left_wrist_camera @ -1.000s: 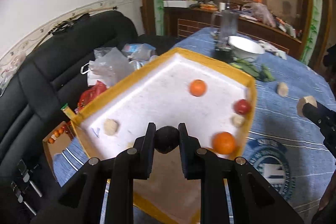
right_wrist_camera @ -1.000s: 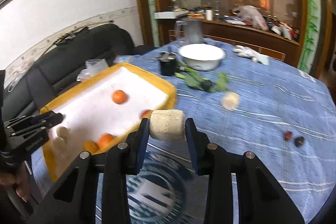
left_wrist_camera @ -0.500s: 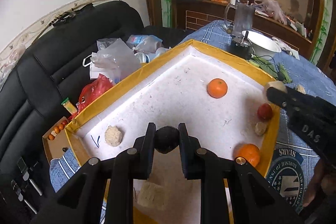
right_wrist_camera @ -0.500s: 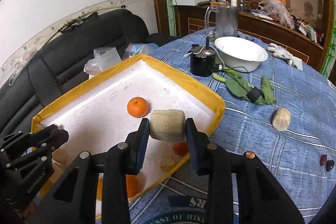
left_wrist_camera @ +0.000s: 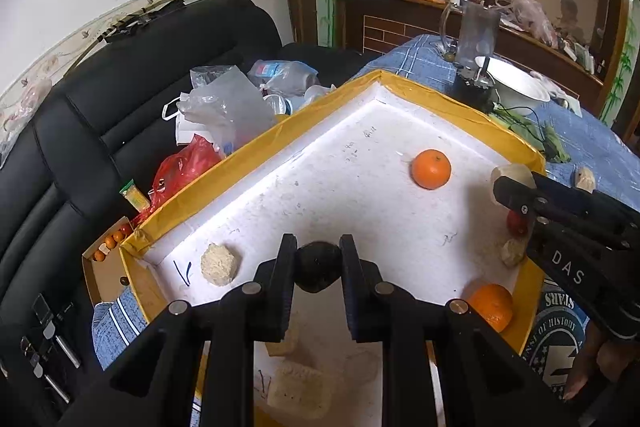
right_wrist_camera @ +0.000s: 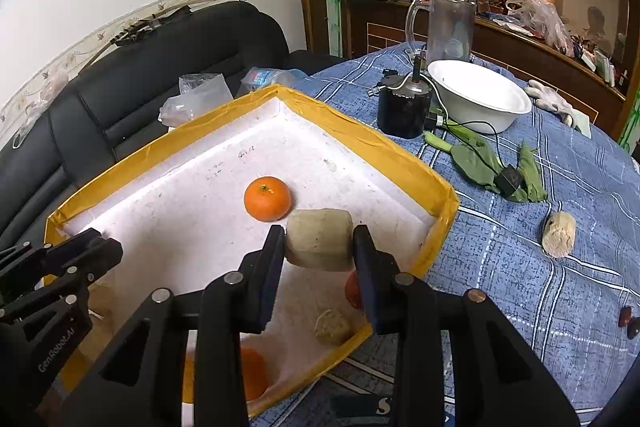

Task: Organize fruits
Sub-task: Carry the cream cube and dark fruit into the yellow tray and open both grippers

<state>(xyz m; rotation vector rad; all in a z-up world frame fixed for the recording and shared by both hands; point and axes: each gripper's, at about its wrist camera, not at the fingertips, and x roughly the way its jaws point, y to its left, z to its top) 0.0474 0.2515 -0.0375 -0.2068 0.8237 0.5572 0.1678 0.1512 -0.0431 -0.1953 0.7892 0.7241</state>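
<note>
1. The right gripper (right_wrist_camera: 319, 251) clamps a tan chunk (right_wrist_camera: 319, 239) between its fingers. The chunk now hangs over the tray (right_wrist_camera: 360, 137), inside its right rim; one second ago it was over the cloth (right_wrist_camera: 540, 299), outside that rim.
2. The left gripper (left_wrist_camera: 318, 261) clamps a dark fruit (left_wrist_camera: 317, 266). It now hangs over the tray floor near the left corner, further in than one second ago.
3. Both loads are still gripped; neither touches the tray floor.
4. Judgement: both items are in position for release; opening the fingers is the next step.
5. Already in the tray: an orange (right_wrist_camera: 267, 197) near the centre, a second orange (left_wrist_camera: 492, 306) by the near right rim, a red fruit (right_wrist_camera: 353, 289), a tan lump (right_wrist_camera: 332, 326) and a pale ball (left_wrist_camera: 219, 264) at the left corner.
6. Still on the cloth, well apart from the tray: another tan chunk (right_wrist_camera: 559, 234) and two small dark fruits (right_wrist_camera: 629, 321) at the right edge. The task is not complete.
</note>
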